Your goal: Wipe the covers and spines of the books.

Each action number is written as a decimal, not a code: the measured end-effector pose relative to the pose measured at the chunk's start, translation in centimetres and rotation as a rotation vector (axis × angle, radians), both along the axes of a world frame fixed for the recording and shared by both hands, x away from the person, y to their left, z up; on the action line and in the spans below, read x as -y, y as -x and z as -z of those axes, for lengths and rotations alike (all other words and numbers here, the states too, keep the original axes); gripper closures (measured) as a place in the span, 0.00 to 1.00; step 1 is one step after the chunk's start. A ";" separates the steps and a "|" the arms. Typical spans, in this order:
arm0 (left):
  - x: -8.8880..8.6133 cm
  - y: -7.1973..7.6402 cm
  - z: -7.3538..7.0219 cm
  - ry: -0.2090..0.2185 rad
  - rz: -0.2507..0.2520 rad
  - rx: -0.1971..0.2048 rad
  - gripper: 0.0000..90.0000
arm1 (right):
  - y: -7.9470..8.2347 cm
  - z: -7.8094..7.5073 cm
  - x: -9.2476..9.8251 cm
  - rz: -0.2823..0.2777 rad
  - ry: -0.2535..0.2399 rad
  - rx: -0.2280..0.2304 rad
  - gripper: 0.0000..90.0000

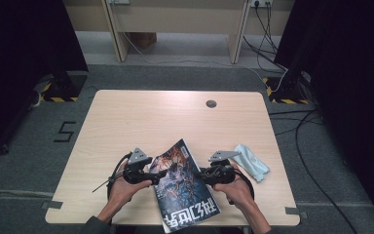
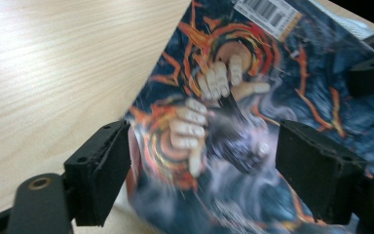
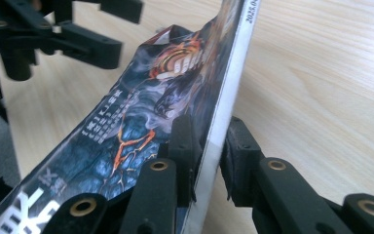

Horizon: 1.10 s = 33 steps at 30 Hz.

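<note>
Two handheld grippers work one magazine [image 1: 187, 187] at the near edge of the counter [image 1: 126, 122]. Magazine has a dark blue cover with orange swirls and drawn hands, large white characters at its near end, barcode at the far end. It lies slanted across the near middle of the counter, near end poking past the counter's front edge.

Right gripper [image 1: 205, 174] sits at the magazine's right edge, person's right hand [image 1: 233, 187] wrapped around it. In the right gripper view the fingers [image 3: 185, 141] are pinched on the white spine edge, one pad on the cover side, one on the far side, both pressing, so the magazine is held and that edge is tipped up off the wood.

Left gripper [image 1: 158, 174] is at the magazine's left edge, held by the left hand [image 1: 124, 187]. In the left gripper view its fingers [image 2: 102, 170] stand wide apart with the cover between them; left pad looks just clear of the cover edge, right pad over the cover, neither squeezing. Open, no grip. Cover looks blurred in that view.

One light blue cloth [image 1: 251, 161] lies crumpled on the counter just to the right of the right hand, apart from the magazine. Small round grommet [image 1: 211, 104] sits near the counter's far edge. Cables trail across the grey floor [image 1: 321, 161] on the right.
</note>
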<state>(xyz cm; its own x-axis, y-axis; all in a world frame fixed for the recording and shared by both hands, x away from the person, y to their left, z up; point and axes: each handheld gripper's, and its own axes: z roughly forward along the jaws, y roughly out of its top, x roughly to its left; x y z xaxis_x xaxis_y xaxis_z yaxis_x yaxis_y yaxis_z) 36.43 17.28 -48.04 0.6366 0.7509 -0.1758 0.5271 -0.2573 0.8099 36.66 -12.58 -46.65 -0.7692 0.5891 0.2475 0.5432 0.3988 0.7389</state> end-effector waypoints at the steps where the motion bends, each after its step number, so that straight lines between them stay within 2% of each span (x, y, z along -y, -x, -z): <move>1: 0.0 -0.1 0.0 0.005 0.005 -0.001 0.20 | 0.1 0.0 -0.1 -0.006 -0.001 0.000 0.86; 7: 0.1 -1.0 0.4 0.018 0.045 -0.009 0.18 | 0.8 -0.1 -0.3 -0.054 0.007 0.005 0.88; 10: 0.4 -1.5 0.5 0.002 0.098 -0.022 0.17 | 0.9 -0.2 -0.4 -0.071 0.011 0.005 0.88; 12: 0.5 -1.8 0.4 0.022 0.127 -0.016 0.18 | 1.0 -0.3 -0.5 -0.078 0.008 0.009 0.88; 15: 0.6 -2.2 0.3 0.001 0.169 -0.002 0.18 | 1.1 -0.5 -0.6 -0.096 0.013 0.016 0.89; 19: 0.4 -2.9 0.5 0.016 0.198 -0.001 0.18 | 1.2 -0.6 -0.7 -0.110 0.015 0.024 0.89; 24: 0.4 -3.0 0.7 0.021 0.224 0.000 0.20 | 1.5 -0.9 -0.8 -0.132 0.026 0.040 0.89; 29: 0.3 -2.9 0.6 0.043 0.256 -0.008 0.20 | 1.7 -1.2 -1.0 -0.162 0.033 0.055 0.89; 33: 0.2 -2.9 0.7 0.061 0.302 -0.013 0.29 | 1.7 -1.3 -1.1 -0.174 0.046 0.066 0.89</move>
